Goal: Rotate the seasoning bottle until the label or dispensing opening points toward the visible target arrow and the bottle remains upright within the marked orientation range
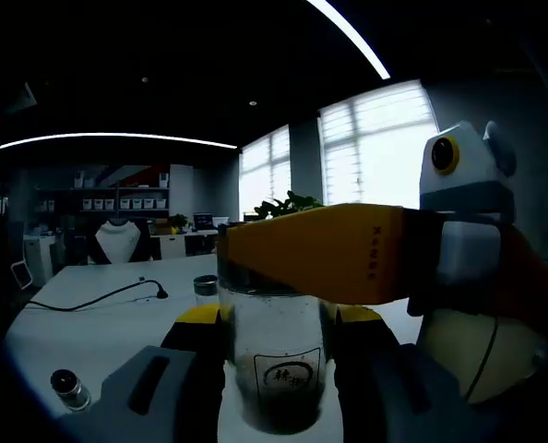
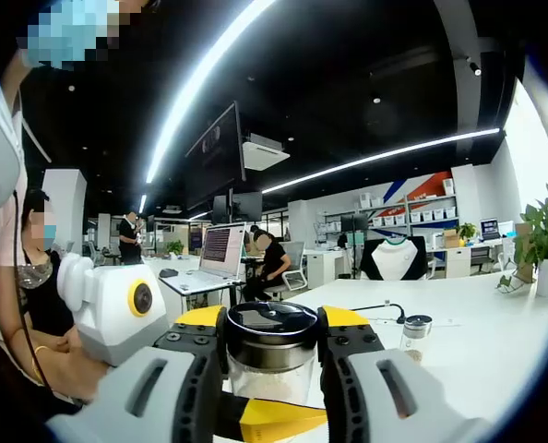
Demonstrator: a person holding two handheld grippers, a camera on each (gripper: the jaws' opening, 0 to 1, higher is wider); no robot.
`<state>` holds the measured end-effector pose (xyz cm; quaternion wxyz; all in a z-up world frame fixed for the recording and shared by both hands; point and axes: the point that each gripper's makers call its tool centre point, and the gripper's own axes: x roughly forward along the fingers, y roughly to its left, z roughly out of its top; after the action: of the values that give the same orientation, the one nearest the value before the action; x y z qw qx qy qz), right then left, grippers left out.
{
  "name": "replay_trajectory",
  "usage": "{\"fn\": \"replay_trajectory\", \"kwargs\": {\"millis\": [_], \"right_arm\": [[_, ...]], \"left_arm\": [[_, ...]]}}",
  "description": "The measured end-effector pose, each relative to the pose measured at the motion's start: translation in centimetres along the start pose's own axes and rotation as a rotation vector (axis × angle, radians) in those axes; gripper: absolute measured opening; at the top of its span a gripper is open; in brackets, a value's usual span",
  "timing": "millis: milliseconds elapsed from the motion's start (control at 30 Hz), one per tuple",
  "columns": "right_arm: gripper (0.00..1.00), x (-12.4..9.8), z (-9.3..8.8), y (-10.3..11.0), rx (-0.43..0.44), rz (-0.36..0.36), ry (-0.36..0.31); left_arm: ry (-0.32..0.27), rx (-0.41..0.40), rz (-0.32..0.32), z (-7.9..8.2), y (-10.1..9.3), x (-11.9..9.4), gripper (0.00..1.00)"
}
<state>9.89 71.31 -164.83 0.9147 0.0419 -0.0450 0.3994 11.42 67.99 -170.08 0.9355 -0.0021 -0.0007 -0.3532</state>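
The seasoning bottle is clear glass with a square printed label facing the left gripper view. It stands upright between the grey, yellow-tipped jaws of my left gripper, which is shut on its body. My right gripper comes in from the right and lies across the bottle's top. In the right gripper view, that right gripper is shut on the bottle's black cap, with pale contents showing in the glass below. The left gripper shows as a yellow piece under the bottle.
The white table carries a small jar, a black cable and a small dark-capped object. The same jar shows right of the bottle. Seated people, a laptop and a plant lie beyond.
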Motion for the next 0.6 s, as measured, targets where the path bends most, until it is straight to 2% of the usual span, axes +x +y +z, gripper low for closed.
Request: {"fn": "replay_trajectory", "kwargs": {"millis": [67,167,367,600], "right_arm": [[0.37,0.0,0.1,-0.2,0.032,-0.033,-0.015],[0.38,0.0,-0.1,-0.1,0.03,-0.059,-0.02],[0.38,0.6,-0.4,0.0,-0.003,-0.08,0.01],[0.39,1.4,-0.7,0.2,0.023,-0.124,0.004]], "left_arm": [[-0.003,0.005,0.016,0.0,-0.1,0.0,0.47],[0.003,0.041,0.063,0.0,0.1,-0.1,0.47],[-0.017,0.042,0.108,-0.2,0.6,-0.3,0.47],[-0.006,0.069,0.158,-0.3,1.5,-0.6,0.47]]}}
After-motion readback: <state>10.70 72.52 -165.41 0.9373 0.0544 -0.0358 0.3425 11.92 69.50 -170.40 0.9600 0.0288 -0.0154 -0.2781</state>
